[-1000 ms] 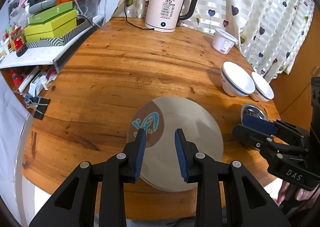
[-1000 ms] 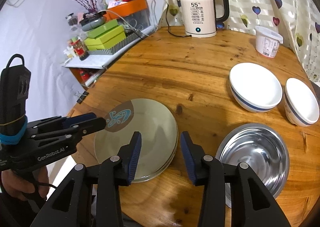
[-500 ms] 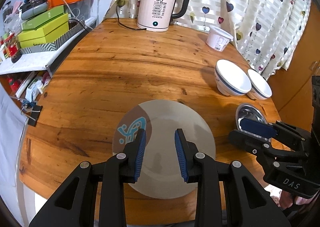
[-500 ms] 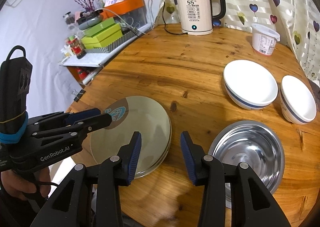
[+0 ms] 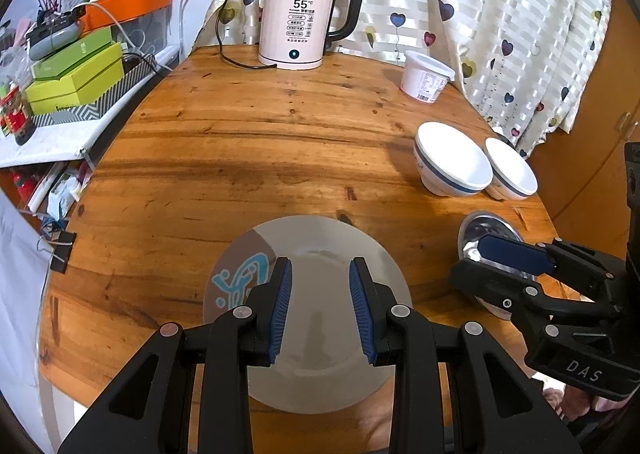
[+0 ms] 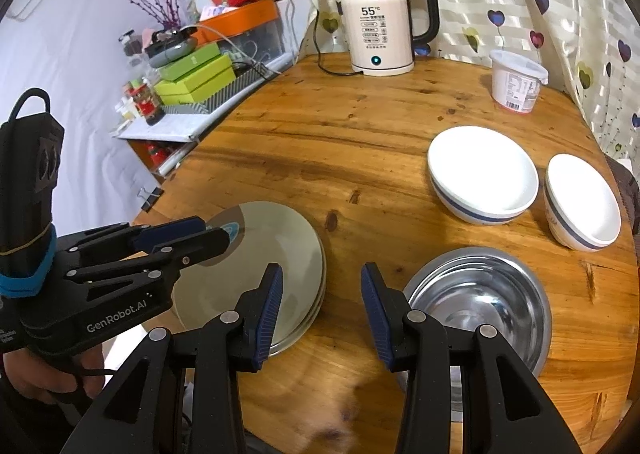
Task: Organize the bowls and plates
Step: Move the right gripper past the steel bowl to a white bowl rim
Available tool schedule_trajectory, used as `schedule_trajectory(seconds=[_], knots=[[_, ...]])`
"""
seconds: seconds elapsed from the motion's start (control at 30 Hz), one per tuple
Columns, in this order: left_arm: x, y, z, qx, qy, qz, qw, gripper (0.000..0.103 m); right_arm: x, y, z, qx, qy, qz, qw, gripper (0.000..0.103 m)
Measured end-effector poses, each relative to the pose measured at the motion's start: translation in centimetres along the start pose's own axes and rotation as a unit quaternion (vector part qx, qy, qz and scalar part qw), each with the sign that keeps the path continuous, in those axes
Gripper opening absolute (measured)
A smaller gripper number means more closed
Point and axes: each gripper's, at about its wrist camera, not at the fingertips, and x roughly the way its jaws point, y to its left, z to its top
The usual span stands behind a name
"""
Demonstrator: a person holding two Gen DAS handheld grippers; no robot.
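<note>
A stack of grey plates (image 5: 320,266) lies near the table's front edge; the top one has a brown patch with a blue drawing. My left gripper (image 5: 320,310) hovers over that stack, open, with nothing between its fingers. In the right wrist view the plates (image 6: 288,250) sit left of my right gripper (image 6: 322,310), which is open and empty above bare wood between the stack and a steel bowl (image 6: 476,294). Two white bowls with blue bands (image 6: 482,170) (image 6: 582,202) stand side by side behind the steel bowl. The left gripper (image 6: 192,234) reaches over the plates' left rim.
At the table's back stand a white electric kettle (image 5: 296,34) with its cord and a white plastic tub (image 5: 426,80). A shelf with green boxes (image 5: 76,78) borders the table on the left. A curtain hangs behind on the right. A hand (image 6: 44,378) holds the left gripper.
My left gripper has drifted a little to the right over the plate stack. The right gripper has barely moved. Both stay open as before.
</note>
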Motion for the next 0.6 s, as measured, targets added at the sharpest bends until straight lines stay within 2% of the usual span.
schedule_trajectory(seconds=[0.6], knots=[[0.8, -3.7, 2.2, 0.046, -0.004, -0.006, 0.9989, 0.031, -2.1, -4.7, 0.5, 0.050, -0.023, -0.021, 0.998, 0.040]])
